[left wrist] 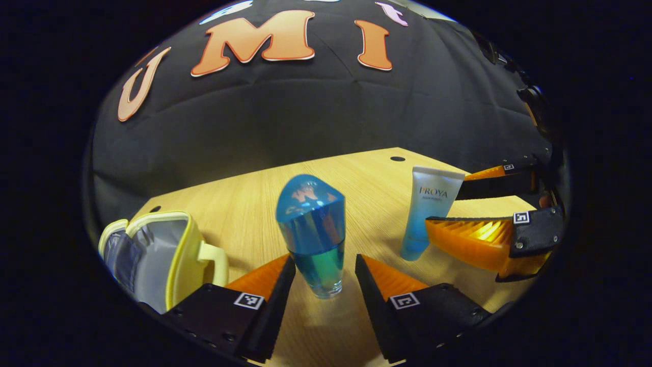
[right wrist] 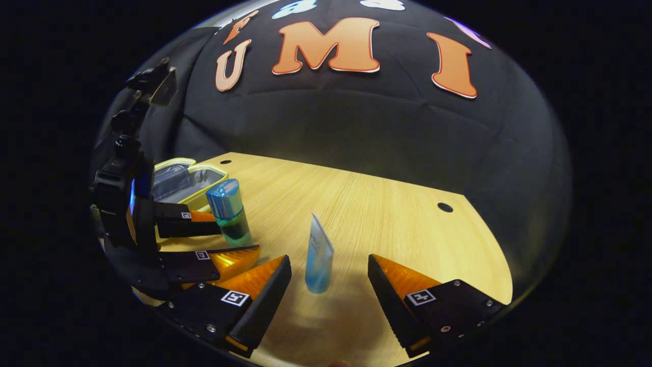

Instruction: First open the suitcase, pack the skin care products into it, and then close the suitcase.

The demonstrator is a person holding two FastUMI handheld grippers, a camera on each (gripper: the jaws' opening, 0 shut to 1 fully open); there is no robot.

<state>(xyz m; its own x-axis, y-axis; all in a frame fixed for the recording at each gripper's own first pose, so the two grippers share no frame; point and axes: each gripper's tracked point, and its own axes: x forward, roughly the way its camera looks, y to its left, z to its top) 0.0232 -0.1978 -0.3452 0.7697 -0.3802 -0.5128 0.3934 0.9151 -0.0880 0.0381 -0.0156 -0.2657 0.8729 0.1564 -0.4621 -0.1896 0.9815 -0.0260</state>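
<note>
- Our left gripper (left wrist: 325, 278) was spread wide, one finger on each side of the blue bottle (left wrist: 311, 232) but not touching it. The bottle stood upright on its narrow clear end, big blue cap on top.
- Our right gripper (right wrist: 330, 285) was the same deal: fingers apart, with the white-and-blue tube (right wrist: 319, 257) standing on its cap in the gap, nothing pressing on it yet.
- So we reckoned we were in the packing step, lining up both pickups at once. The suitcase (left wrist: 153, 255), a little yellow-trimmed zip case with a grey lining, already lay open off to the left gripper's side, handle facing us.
- Next move, as we saw it: squeeze in gently and evenly. Both items looked top-heavy on small bases, so one finger landing first could knock them over.
- Then lift and carry across to the open case; the bottle sat nearer to it than the tube.
- All of it sat on a light wood-grain table (right wrist: 387, 204) with a couple of dark round holes near its far edge, black cloth wall behind.
</note>
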